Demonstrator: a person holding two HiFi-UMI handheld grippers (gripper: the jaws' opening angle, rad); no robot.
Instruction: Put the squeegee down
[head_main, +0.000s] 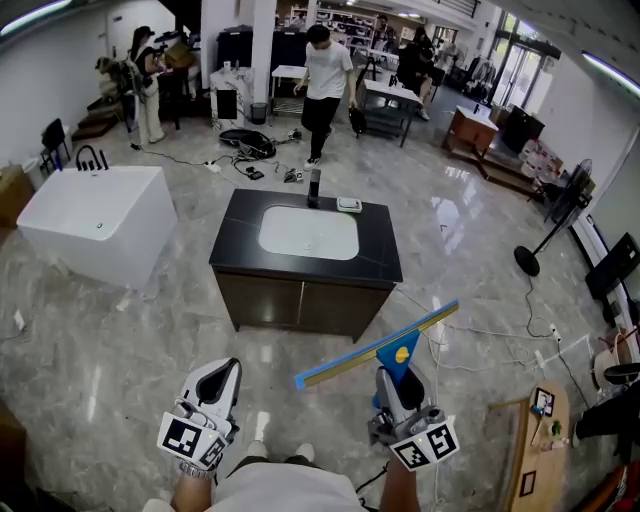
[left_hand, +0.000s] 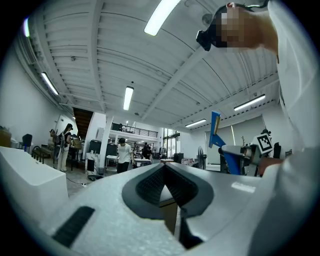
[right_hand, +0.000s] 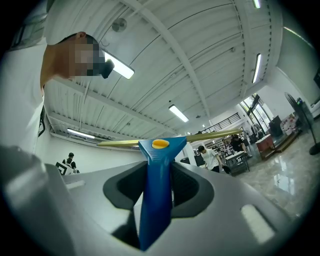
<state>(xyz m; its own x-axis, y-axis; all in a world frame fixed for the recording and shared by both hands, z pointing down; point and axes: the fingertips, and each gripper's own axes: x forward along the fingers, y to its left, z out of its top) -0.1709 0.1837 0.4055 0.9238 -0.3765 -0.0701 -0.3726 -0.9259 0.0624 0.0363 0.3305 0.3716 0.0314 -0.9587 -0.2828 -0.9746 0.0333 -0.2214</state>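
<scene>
The squeegee (head_main: 385, 350) has a blue handle with a yellow dot and a long yellow-edged blade. My right gripper (head_main: 402, 385) is shut on its handle and holds it in the air, blade slanting up to the right. In the right gripper view the handle (right_hand: 156, 200) stands between the pads of the right gripper (right_hand: 159, 167), with the blade across the top. My left gripper (head_main: 222, 378) hangs beside it at the left, shut with nothing in it; its pads (left_hand: 150, 182) meet at the tip. The squeegee (left_hand: 215, 131) also shows in the left gripper view, at the right.
A black vanity (head_main: 385, 250) with a white sink basin (head_main: 308, 232) stands ahead on the marble floor. A white bathtub (head_main: 90, 220) is at the left. A person (head_main: 325, 85) walks behind the vanity. A fan (head_main: 555, 215) and a wooden stand (head_main: 545, 440) are at the right.
</scene>
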